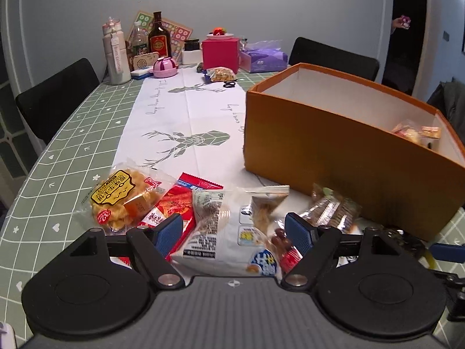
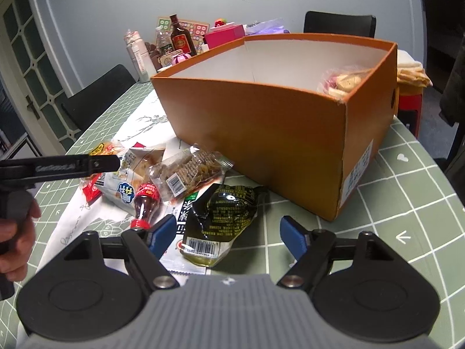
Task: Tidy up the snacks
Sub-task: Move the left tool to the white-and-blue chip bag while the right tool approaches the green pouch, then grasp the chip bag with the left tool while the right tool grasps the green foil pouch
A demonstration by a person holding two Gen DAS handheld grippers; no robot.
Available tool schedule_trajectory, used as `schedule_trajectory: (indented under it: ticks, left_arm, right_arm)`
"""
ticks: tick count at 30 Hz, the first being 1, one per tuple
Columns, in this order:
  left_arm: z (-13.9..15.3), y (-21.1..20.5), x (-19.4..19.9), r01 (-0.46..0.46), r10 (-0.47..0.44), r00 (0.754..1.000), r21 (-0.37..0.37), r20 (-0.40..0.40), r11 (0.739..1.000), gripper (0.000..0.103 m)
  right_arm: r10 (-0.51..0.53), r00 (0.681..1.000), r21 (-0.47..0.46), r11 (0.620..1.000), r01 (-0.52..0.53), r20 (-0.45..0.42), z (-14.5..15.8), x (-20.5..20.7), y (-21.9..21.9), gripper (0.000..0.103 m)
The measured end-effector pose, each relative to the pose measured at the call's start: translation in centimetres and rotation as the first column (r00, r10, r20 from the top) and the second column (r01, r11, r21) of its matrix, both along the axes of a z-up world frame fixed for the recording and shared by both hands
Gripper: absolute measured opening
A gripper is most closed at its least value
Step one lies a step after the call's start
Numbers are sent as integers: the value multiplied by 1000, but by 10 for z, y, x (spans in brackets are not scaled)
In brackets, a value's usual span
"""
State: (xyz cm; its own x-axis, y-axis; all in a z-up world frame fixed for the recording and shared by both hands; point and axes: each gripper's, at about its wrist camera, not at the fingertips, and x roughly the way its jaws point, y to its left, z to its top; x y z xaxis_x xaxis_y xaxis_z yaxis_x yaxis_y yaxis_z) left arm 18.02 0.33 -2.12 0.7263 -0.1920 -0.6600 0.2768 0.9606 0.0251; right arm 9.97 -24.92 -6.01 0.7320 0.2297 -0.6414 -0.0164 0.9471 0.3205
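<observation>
The right hand-held gripper (image 2: 228,234) stands wide and empty; the dark, glossy olive-green snack pouch (image 2: 225,221) lies flat on the tabletop between its fingers, long axis running away toward the orange cardboard box (image 2: 261,133) just beyond; the left hand-held gripper (image 1: 234,231), also wide, straddles a white printed snack packet (image 1: 216,229) farther from the box.

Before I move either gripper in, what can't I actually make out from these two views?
- Floor of the orange box: both views, hidden by its near wall.
- White snack bag: left view, near end hidden by the left gripper.
- Dark pouch: right view, label print too small to read.
</observation>
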Motion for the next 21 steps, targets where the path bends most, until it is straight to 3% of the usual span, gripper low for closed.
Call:
schedule_trajectory:
  ticks: [10, 15, 21]
  left_arm:
    - [-25, -10, 18, 24, -22, 997, 33, -71, 999, 89]
    - [-25, -9, 18, 11, -7, 997, 48, -78, 999, 72]
    - [-26, -7, 4, 31, -27, 998, 58, -63, 998, 69]
  right_arm:
    - [-30, 999, -2, 1000, 30, -34, -16, 30, 1, 77]
    - [-22, 999, -32, 999, 21, -29, -19, 37, 5, 77]
    - [-2, 1000, -63, 998, 1, -12, -20, 38, 6, 72]
